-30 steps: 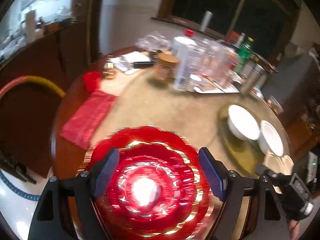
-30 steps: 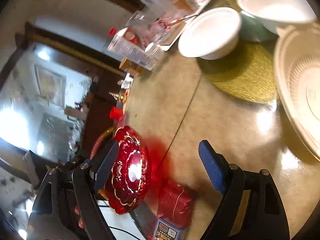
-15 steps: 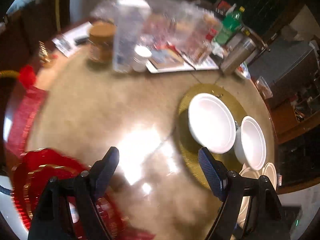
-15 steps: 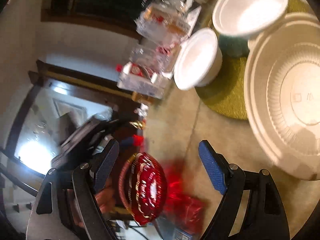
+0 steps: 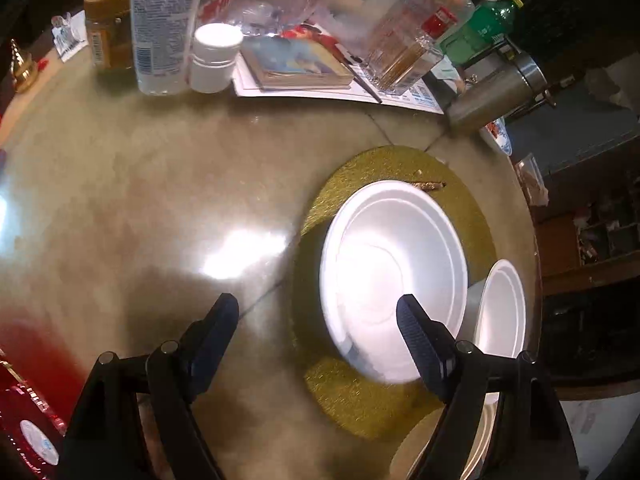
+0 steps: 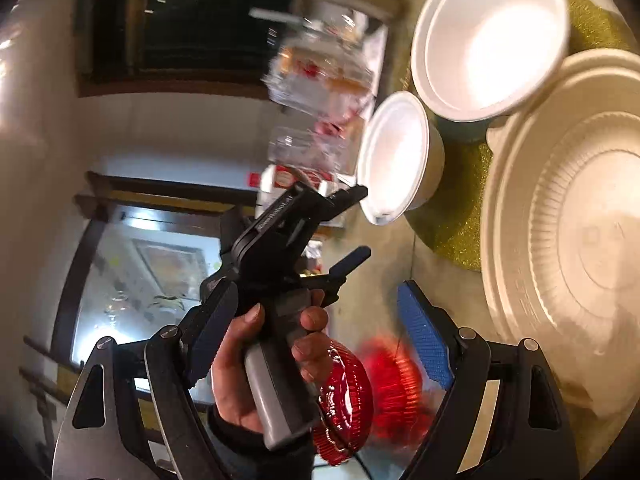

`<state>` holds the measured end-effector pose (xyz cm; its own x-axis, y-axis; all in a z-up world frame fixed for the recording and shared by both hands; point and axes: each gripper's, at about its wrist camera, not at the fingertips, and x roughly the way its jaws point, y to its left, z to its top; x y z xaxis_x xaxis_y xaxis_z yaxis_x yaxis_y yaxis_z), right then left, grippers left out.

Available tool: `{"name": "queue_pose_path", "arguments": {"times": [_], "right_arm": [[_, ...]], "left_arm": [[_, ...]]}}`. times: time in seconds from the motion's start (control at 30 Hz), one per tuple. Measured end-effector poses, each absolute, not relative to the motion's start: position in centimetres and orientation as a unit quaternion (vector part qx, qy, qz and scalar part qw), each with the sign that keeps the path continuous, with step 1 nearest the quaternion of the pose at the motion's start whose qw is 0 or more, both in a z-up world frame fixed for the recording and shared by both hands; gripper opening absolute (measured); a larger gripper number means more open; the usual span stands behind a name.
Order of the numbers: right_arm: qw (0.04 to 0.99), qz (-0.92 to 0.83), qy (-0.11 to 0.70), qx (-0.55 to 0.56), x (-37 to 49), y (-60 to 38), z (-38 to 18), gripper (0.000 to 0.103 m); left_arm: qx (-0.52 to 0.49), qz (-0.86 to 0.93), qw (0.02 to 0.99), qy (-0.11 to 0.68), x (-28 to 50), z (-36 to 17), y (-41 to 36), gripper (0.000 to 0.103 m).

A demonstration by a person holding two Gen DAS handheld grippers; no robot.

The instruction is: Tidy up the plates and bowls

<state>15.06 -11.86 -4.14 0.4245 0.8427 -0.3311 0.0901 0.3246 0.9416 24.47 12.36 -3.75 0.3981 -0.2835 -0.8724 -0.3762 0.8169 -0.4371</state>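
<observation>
The left claw [image 5: 316, 316] is wide open and holds nothing. It points at the near white bowl [image 5: 394, 276], which sits on a round gold mat [image 5: 352, 400] at about 3 o'clock on the table [image 5: 140, 200]. One finger [image 5: 420, 340] is over the bowl and the other is over bare table, so it looks like the claw is lining up to pinch the bowl's rim. A second white bowl [image 5: 502, 312] stands just beside the first, further toward 4 o'clock, maybe so the two can be stacked. The right claw [image 6: 318, 324] is wide open too and holds nothing. In its view a hand [image 6: 260, 360] grips the handle of the left claw. A big pale plate [image 6: 568, 240] lies at 3 o'clock, touching the gold mat. A red shiny plate [image 6: 344, 400] sits at 6 o'clock near the table edge, away from the white ones. Bottles [image 5: 164, 28] and a jar [image 5: 108, 32] crowd the far side at 12 o'clock, out of the way.
</observation>
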Motion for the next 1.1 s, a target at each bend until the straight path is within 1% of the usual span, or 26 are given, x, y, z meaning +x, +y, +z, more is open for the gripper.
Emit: {"name": "queue_pose_path", "arguments": {"times": [0.23, 0.3, 0.33, 0.37, 0.43, 0.5, 0.53, 0.57, 0.6, 0.83, 0.97, 1.0, 1.03, 1.07, 1.1], "right_arm": [[0.684, 0.199, 0.517, 0.475, 20.8, -11.6, -3.3, 0.082], [0.689, 0.177, 0.534, 0.458, 22.1, -11.0, -3.6, 0.074], [0.688, 0.171, 0.538, 0.456, 22.7, -11.1, -4.0, 0.068], [0.688, 0.162, 0.544, 0.452, 23.1, -11.0, -4.2, 0.058], [0.692, 0.150, 0.552, 0.440, 23.8, -10.7, -4.7, 0.049], [0.701, 0.128, 0.561, 0.420, 24.5, -10.5, -4.9, 0.047], [0.703, 0.122, 0.564, 0.417, 24.6, -10.5, -5.1, 0.042], [0.705, 0.113, 0.565, 0.413, 24.7, -10.5, -5.3, 0.040], [0.707, 0.102, 0.568, 0.408, 24.7, -10.7, -5.5, 0.040], [0.721, 0.089, 0.566, 0.391, 24.3, -11.3, -4.9, 0.040], [0.721, 0.079, 0.577, 0.375, 25.2, -10.8, -5.6, 0.040], [0.725, 0.075, 0.576, 0.369, 25.4, -10.6, -5.7, 0.037], [0.729, 0.072, 0.576, 0.363, 25.5, -10.5, -5.8, 0.020], [0.734, 0.066, 0.579, 0.350, 25.7, -10.2, -6.0, 0.010], [0.737, 0.058, 0.582, 0.339, 25.9, -10.1, -6.1, 0.008]], "left_arm": [[-0.307, 0.032, 0.787, 0.535, 25.2, -3.8, 11.9, 0.080], [-0.313, 0.027, 0.784, 0.535, 25.4, -4.1, 11.9, 0.080], [-0.314, 0.028, 0.784, 0.535, 25.4, -4.2, 11.9, 0.080], [-0.315, 0.029, 0.784, 0.534, 25.4, -4.3, 11.9, 0.080], [-0.316, 0.032, 0.783, 0.535, 25.6, -4.5, 11.9, 0.075], [-0.312, 0.034, 0.781, 0.539, 25.7, -4.9, 11.9, 0.060], [-0.312, 0.033, 0.779, 0.543, 25.9, -5.2, 11.9, 0.056], [-0.311, 0.032, 0.776, 0.548, 26.0, -5.6, 11.8, 0.053], [-0.311, 0.030, 0.773, 0.552, 26.0, -5.8, 11.7, 0.051], [-0.310, 0.030, 0.775, 0.549, 25.8, -5.7, 11.7, 0.051], [-0.310, 0.035, 0.776, 0.549, 25.7, -5.7, 11.8, 0.051], [-0.308, 0.035, 0.776, 0.549, 25.8, -5.7, 11.7, 0.046], [-0.305, 0.034, 0.777, 0.550, 25.8, -5.7, 11.6, 0.043], [-0.300, 0.033, 0.777, 0.552, 25.8, -5.8, 11.4, 0.030], [-0.291, 0.034, 0.777, 0.557, 25.8, -5.9, 11.2, 0.014]]}}
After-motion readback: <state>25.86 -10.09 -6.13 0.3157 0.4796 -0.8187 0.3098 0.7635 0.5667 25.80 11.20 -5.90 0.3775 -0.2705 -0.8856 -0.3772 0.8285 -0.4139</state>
